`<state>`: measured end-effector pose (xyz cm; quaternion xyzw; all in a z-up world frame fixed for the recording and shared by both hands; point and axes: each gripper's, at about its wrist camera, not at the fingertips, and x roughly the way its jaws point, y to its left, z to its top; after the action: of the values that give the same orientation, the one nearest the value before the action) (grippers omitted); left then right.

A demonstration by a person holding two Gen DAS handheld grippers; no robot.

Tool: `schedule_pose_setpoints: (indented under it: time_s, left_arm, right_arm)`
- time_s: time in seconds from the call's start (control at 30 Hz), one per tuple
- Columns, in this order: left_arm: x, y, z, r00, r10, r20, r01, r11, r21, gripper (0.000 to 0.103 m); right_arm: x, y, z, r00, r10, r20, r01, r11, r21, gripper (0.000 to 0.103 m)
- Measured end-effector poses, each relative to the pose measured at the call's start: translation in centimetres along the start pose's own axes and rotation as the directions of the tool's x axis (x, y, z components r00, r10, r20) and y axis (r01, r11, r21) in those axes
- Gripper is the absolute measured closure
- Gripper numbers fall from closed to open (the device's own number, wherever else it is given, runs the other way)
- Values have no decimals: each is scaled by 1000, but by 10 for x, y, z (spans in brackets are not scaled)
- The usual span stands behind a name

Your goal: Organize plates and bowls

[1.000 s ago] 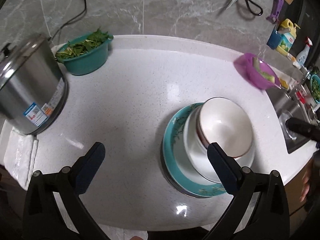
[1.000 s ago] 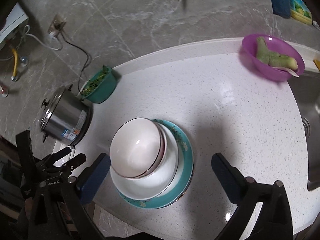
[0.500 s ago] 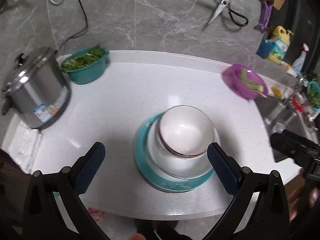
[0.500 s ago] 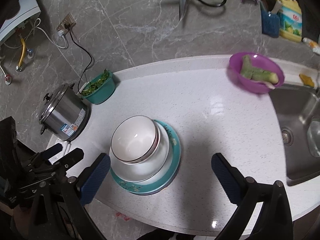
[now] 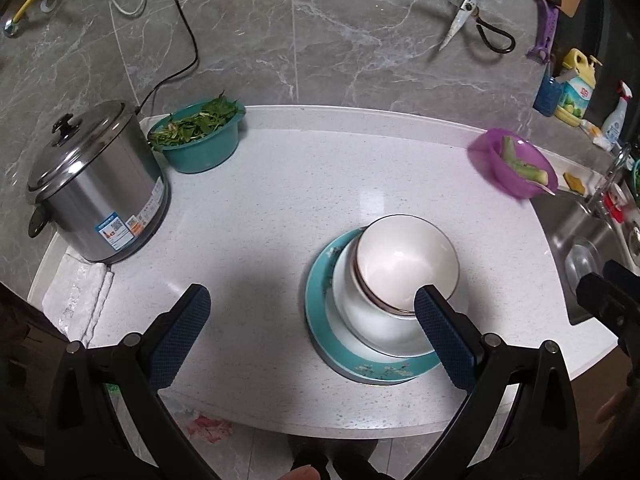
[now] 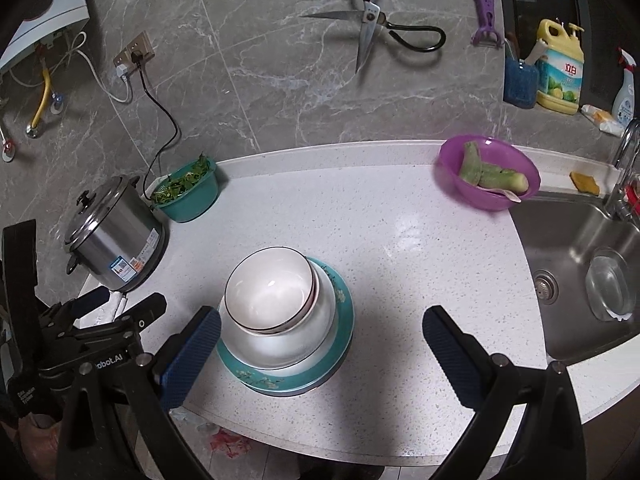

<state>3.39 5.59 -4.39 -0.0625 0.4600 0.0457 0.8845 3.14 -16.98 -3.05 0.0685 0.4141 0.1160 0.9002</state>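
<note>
Right wrist view, white bowl (image 6: pixel 272 294) upright on teal plate (image 6: pixel 344 334), both tongs (image 6: pixel 316 344) (image 5: pixel 312 332) spread, empty.

The bowls (image 6: pixel 272 292) sit nested on the plate (image 6: pixel 340 336) at the counter's (image 6: pixel 400 240) centre. The cooker (image 6: pixel 116 236) stands at nine o'clock, the sink (image 6: pixel 580 248) at three.

We cannot read the pot's label (image 5: pixel 120 229); the bowls (image 6: pixel 276 292) hide most of the plate (image 6: pixel 344 320).

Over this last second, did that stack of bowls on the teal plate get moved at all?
Cannot tell for sure, but probably not: the stack of bowls sits in the same spot relative to the steel pot and counter edge. The cameras pulled back instead.
</note>
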Motion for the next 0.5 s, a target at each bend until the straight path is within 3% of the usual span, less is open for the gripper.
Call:
schedule_pose_setpoints:
  time_s: [0.3,0.47,0.5]
  left_arm:
    - [-7,8,0,1000,11,21,-11,1000,-8,0]
    - [-9,-5,0,984,174,30,-176,983,59,0]
    - [-9,-5,-1,986,163,34,-164,985,61,0]
  right_arm:
    - [0,11,-1,1000,-13,3,13,1000,-7,0]
    - [0,18,-1,1000,-16,2,16,1000,-12,0]
    - [0,18,-1,1000,-16,3,16,1000,-14,0]
